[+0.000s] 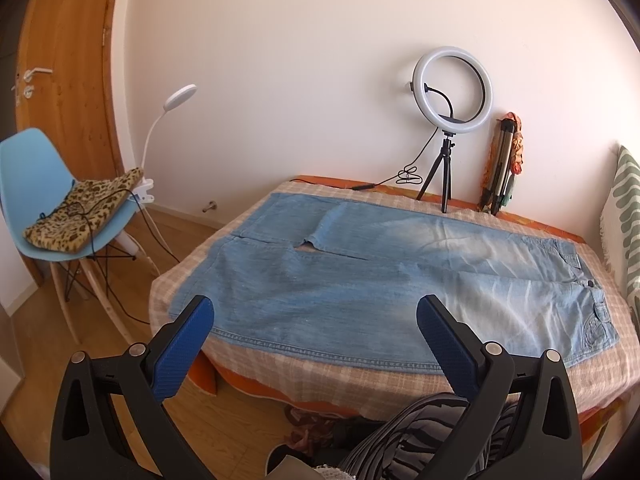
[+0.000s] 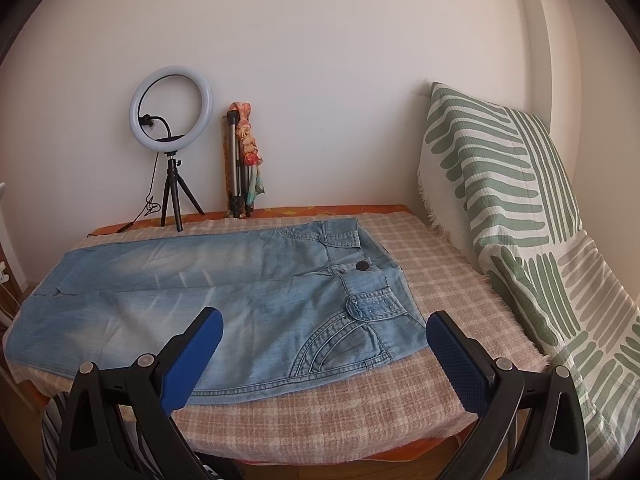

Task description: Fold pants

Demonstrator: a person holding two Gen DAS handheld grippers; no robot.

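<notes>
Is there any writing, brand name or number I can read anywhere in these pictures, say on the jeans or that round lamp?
None can be read.
Jeans: the button is too small to show any mark.
Ring light: no label shows.
Both tools: plain, no print.

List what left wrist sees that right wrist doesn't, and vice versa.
Left wrist only: the blue chair with a leopard-print cushion, a white clip lamp, the wooden door, and the leg hems of the jeans, with a tear near the hems.

Right wrist only: the green-striped pillow against the wall and the jeans' waistband button.

Both: the jeans lying flat and unfolded on the checked cover, the ring light, the folded tripod. Left tool and right tool are open, holding nothing.
</notes>
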